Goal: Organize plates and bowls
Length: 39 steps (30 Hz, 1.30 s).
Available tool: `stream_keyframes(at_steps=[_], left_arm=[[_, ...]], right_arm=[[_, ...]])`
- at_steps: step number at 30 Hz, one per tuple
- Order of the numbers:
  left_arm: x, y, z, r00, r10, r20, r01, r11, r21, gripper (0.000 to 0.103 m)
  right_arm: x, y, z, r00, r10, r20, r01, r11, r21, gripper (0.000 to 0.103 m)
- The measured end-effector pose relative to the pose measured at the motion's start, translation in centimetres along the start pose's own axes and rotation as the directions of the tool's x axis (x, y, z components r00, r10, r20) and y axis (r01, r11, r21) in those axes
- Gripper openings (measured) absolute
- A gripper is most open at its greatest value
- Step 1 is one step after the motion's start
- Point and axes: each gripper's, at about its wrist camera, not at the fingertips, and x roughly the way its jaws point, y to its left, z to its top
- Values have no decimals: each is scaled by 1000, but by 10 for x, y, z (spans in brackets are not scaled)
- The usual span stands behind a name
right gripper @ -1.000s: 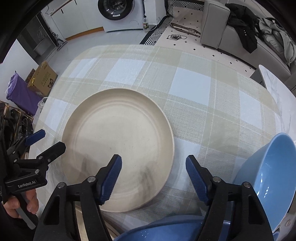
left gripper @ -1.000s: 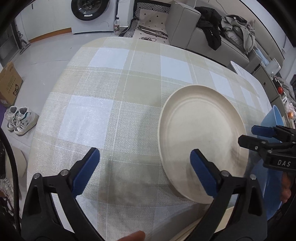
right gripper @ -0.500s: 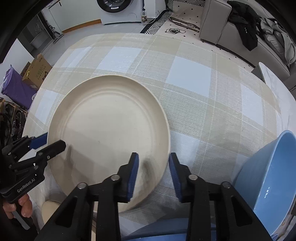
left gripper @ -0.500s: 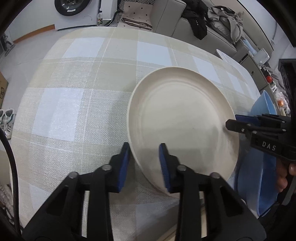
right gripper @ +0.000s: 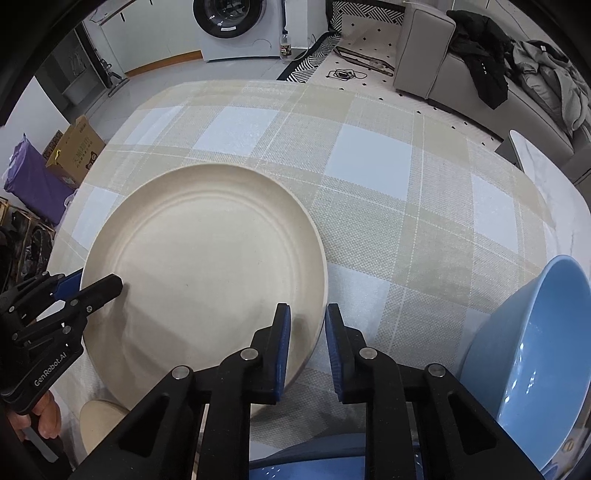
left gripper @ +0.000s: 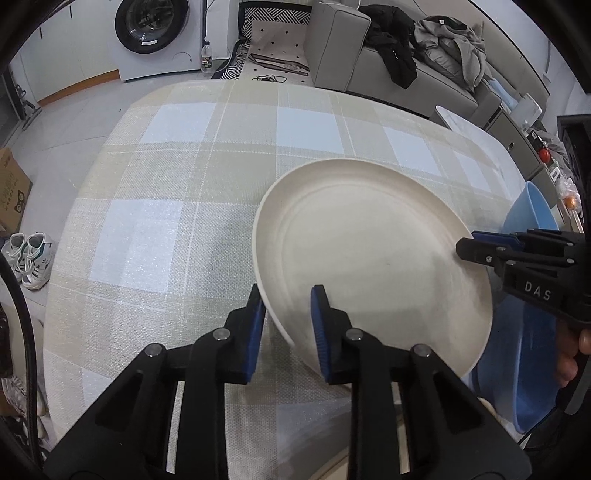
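A large cream plate [left gripper: 369, 258] [right gripper: 203, 266] sits over the checked tablecloth [left gripper: 166, 221], held from two sides. My left gripper [left gripper: 286, 295] is closing its jaws on the plate's near left rim, with a blue pad on each face. My right gripper [right gripper: 308, 314] is closing on the opposite rim, which is pinched between its pads. Each gripper shows in the other's view: the right gripper [left gripper: 472, 243] and the left gripper [right gripper: 92, 288]. A light blue bowl [right gripper: 535, 350] [left gripper: 532, 206] stands to the right of the plate.
A darker blue dish [right gripper: 314, 458] [left gripper: 535, 369] lies at the near table edge under my right gripper. A small beige round piece [right gripper: 99, 424] sits at the near left. Beyond the table are a washing machine [left gripper: 155, 29], a sofa with clothes [left gripper: 424, 66], a box and shoes [left gripper: 29, 258].
Both grippers went from wide open to shut on the plate's rim, one on each side. The plate now looks slightly tilted in the left wrist view.
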Motion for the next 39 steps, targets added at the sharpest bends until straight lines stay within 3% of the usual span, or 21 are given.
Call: stream_keyframes(at_steps=[23,39], left_arm=[[-84,9,-12,994,4,111,-2,1000,-20,22],[-163,8,-53,980,13,199,-12,1000,-4,22]], right_arm=[[-60,24,-5,991,13,132,-10,1000,-24,20],[-110,46,-37,972,46,232,-36,998,-46,20]])
